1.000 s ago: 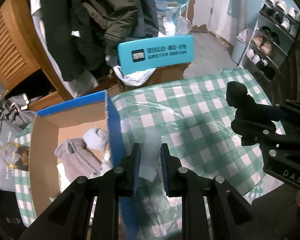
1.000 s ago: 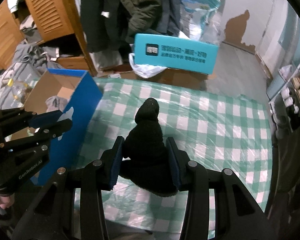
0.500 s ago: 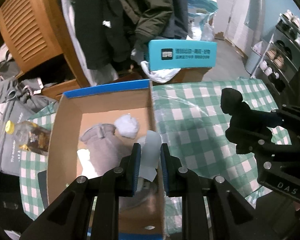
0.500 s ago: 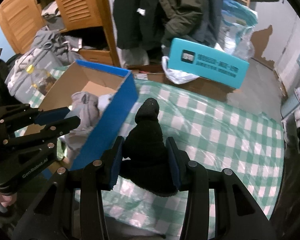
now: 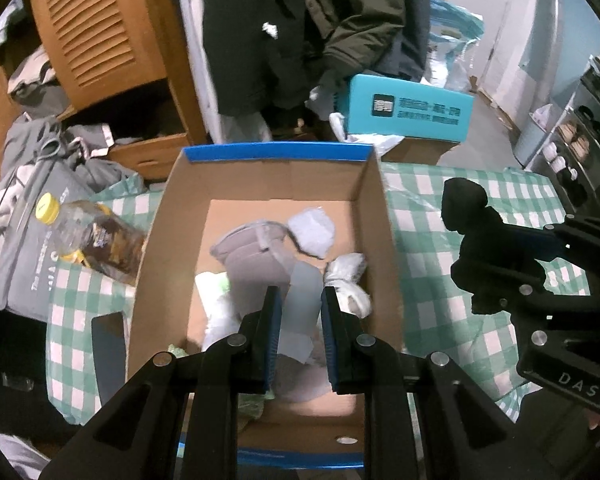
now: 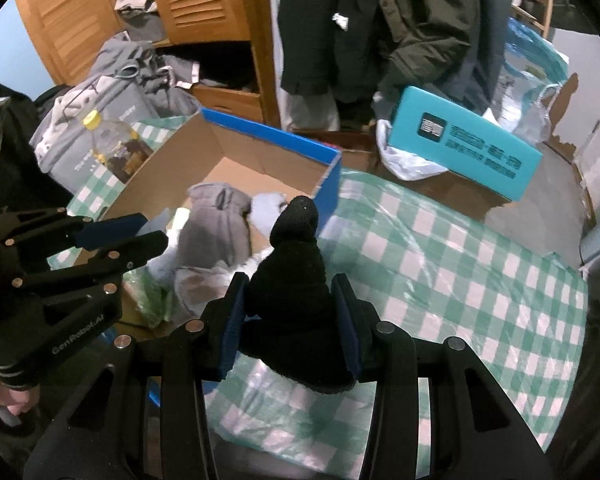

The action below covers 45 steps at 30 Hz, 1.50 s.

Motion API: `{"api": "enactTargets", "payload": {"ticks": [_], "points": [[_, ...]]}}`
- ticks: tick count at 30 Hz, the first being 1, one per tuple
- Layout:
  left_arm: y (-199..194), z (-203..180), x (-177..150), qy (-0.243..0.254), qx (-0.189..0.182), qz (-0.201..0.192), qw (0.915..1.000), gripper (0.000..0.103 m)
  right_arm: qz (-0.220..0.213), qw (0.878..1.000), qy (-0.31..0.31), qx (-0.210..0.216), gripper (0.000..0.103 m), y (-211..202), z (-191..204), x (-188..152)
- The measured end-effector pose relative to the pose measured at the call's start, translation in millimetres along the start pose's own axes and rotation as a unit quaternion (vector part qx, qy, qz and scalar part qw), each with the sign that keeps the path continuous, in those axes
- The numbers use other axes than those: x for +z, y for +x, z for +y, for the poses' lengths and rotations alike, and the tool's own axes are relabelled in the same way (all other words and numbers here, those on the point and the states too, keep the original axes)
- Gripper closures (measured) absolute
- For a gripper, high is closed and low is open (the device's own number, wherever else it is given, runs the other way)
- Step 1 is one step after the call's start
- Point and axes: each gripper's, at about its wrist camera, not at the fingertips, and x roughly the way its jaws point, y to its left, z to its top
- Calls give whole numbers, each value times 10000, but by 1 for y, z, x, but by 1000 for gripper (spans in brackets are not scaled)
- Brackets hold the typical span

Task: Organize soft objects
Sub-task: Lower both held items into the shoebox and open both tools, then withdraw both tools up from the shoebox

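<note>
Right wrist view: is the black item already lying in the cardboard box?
No, the black item is clamped between the right gripper jaws, above the checked cloth beside the cardboard box.

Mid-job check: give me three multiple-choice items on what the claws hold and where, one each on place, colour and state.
1. The left claw is over: A the open blue-rimmed cardboard box; B the checked cloth; C the floor.
2. The knitted soft item in the right claw is: A white; B black; C teal.
3. The left claw is: A open, empty; B shut on a pale grey soft piece; C out of view.

Key: A, box interior lies beneath its fingers; B, dark knit; B, pads press the piece.
</note>
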Motion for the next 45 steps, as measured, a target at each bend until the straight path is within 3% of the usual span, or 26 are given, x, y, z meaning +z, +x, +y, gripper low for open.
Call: {"api": "enactTargets", "payload": {"ticks": [16, 20, 23, 26, 28, 37, 39, 45], "points": [[20, 44, -14, -423, 150, 276, 9986, 83, 244, 9988, -251, 357, 61, 38, 40, 24], [21, 48, -15, -486, 172, 304, 9982, 79, 253, 9987, -233, 381, 60, 45, 42, 29], [20, 50, -15, -511, 190, 278, 9981, 74, 255, 9988, -213, 361, 59, 46, 42, 31], [20, 52, -14, -528, 207, 261, 9980, 61, 230, 9989, -194, 352, 57, 47, 41, 32], [17, 53, -13, -530, 219, 225, 9981, 59, 199, 9991, -154, 352, 46, 46, 40, 32], [1, 50, -10, -501, 236, 93, 9984, 46, -7, 9997, 38, 246, 37, 26, 29, 34], [-5, 49, -8, -490, 256, 15, 9985, 34, -98, 9997, 63, 210, 34, 18, 27, 33], [-21, 43, -3, -486, 296, -148, 9983, 23, -307, 9994, 136, 123, 29, -6, 21, 30]]}}
